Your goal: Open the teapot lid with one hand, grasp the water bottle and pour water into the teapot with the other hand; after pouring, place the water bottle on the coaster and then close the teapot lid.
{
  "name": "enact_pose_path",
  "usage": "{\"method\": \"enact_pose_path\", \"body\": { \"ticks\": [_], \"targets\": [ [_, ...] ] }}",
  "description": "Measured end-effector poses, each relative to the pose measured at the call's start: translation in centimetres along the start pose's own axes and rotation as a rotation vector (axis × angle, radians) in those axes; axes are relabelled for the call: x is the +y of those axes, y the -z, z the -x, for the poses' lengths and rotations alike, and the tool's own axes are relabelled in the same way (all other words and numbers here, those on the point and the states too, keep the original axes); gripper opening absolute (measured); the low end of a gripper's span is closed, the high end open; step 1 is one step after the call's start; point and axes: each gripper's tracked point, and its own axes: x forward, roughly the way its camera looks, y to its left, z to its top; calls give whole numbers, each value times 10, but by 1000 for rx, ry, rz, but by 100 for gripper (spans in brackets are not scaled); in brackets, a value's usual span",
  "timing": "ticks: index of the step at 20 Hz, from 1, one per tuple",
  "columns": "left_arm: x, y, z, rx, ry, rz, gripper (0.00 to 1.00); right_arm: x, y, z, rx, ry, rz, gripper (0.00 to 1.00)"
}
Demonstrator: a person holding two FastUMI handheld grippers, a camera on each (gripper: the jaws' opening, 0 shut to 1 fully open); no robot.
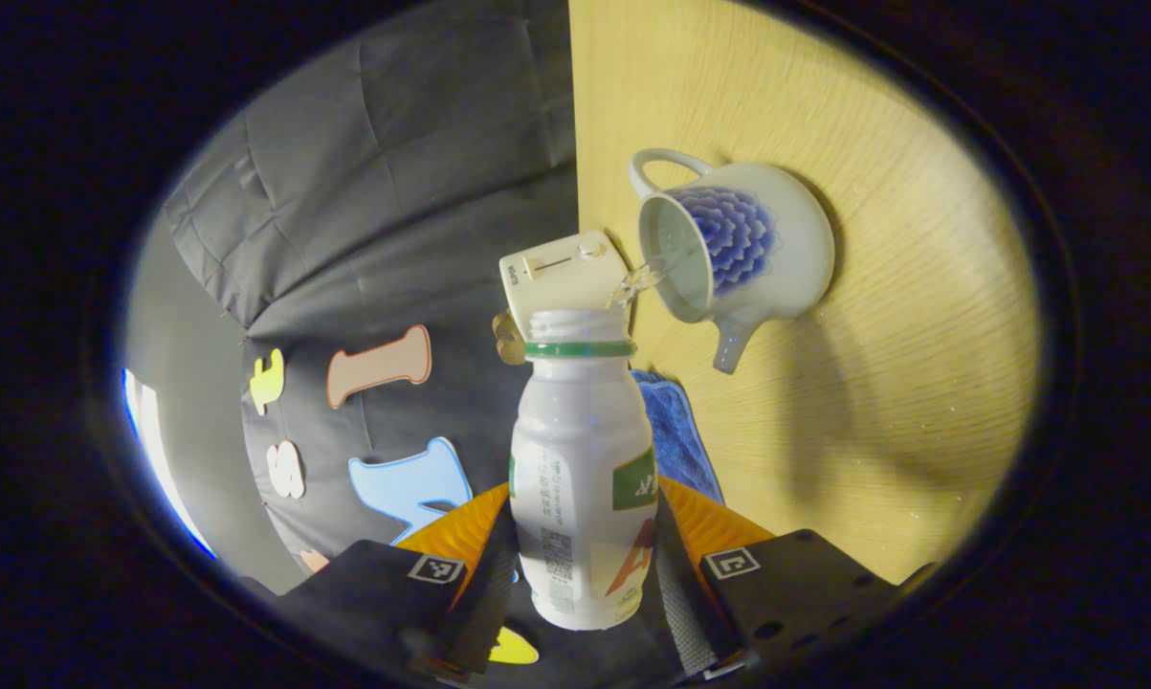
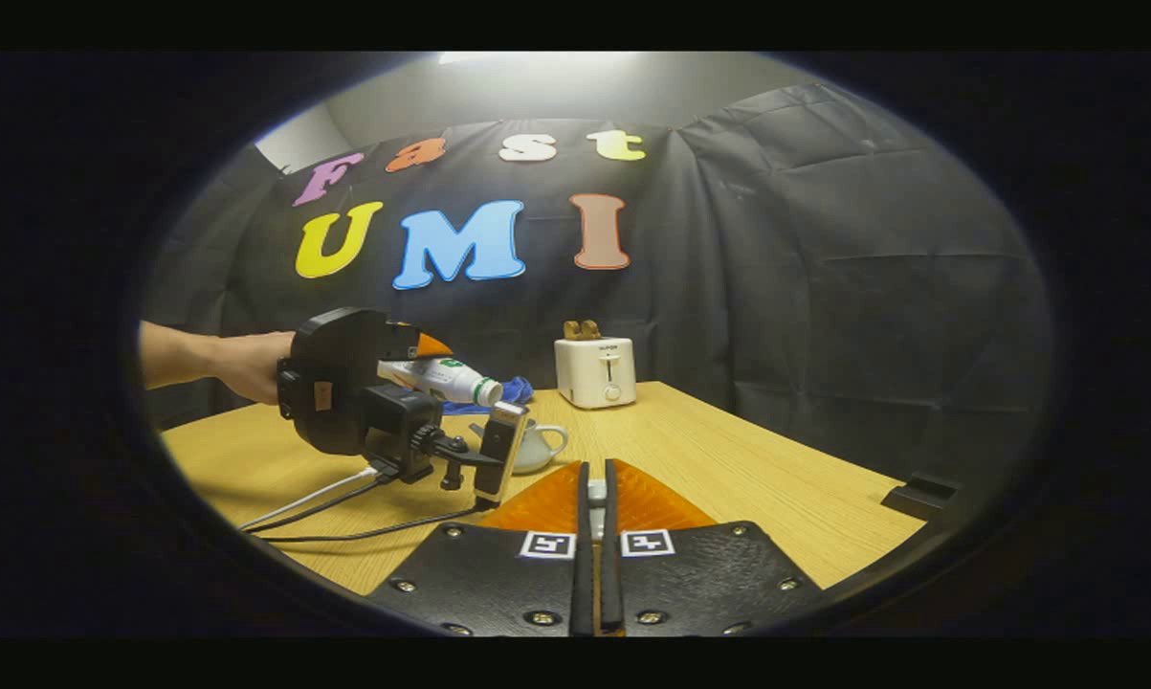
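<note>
Over the desk [image 1: 919, 402], the left gripper [image 1: 585, 565] jaws clamp the tipped water bottle [image 1: 583, 459], water streaming into the lidless teapot [image 1: 738, 254] (right gripper [image 2: 594, 517] jaws pinch a small pale piece).

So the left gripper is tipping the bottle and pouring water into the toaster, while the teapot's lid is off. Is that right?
Not quite. In the left gripper view the water bottle, held in the left gripper, pours into the open teapot, not the toaster behind it. The lid is indeed off.
</note>
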Motion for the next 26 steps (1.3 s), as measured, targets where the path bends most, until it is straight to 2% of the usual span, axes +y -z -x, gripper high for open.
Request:
{"method": "enact_pose_path", "body": {
  "ticks": [1, 3, 4, 6, 8, 11, 12, 13, 15, 16, 18, 19, 21, 22, 23, 25, 26],
  "targets": [
    [0, 0, -1, 0, 2, -4, 72, 0, 0, 0, 0, 0, -1, 0],
    [0, 0, -1, -1, -1, -14, 76, 0, 0, 0, -1, 2, -1, 3],
    [1, 1, -1, -2, -1, -19, 82, -2, 0, 0, -4, 5, -2, 3],
    [2, 0, -2, -5, -5, -28, 83, -6, -1, -1, -10, 18, -9, 0],
    [3, 0, -1, -4, -7, -46, 70, -7, 0, 0, -9, 21, -15, 3],
    [3, -1, -1, -5, -3, -63, 70, -9, -3, 1, -16, 29, -16, 0],
    [4, 0, -2, -5, -4, -69, 83, -9, -3, 1, -17, 30, -17, 3],
    [5, 0, -2, -8, -7, -73, 70, -9, -3, 0, -17, 30, -18, 3],
    [7, -5, 0, -18, -29, -84, 70, -7, -2, 0, -14, 25, -19, 0],
    [7, -5, -1, -19, -28, -88, 76, -7, -2, 0, -15, 25, -22, 3],
    [8, -5, 0, -21, -30, -102, 76, -8, -3, 1, -18, 26, -22, 3],
    [10, -6, 1, -22, -35, -115, 83, -9, -4, 1, -21, 28, -21, 3],
    [10, -6, -1, -23, -37, -130, 82, -8, -5, 1, -22, 28, -17, 3],
    [11, -6, -1, -26, -36, -131, 76, -8, -3, 0, -19, 27, -17, 3],
    [11, -7, 0, -28, -38, -137, 82, -7, -4, 0, -18, 25, -19, 0],
    [13, -8, 0, -34, -45, -153, 82, -7, -5, 1, -19, 24, -17, 3],
    [14, -9, 0, -37, -49, -160, 76, -7, -4, 0, -20, 23, -16, 0]
  ]
}}
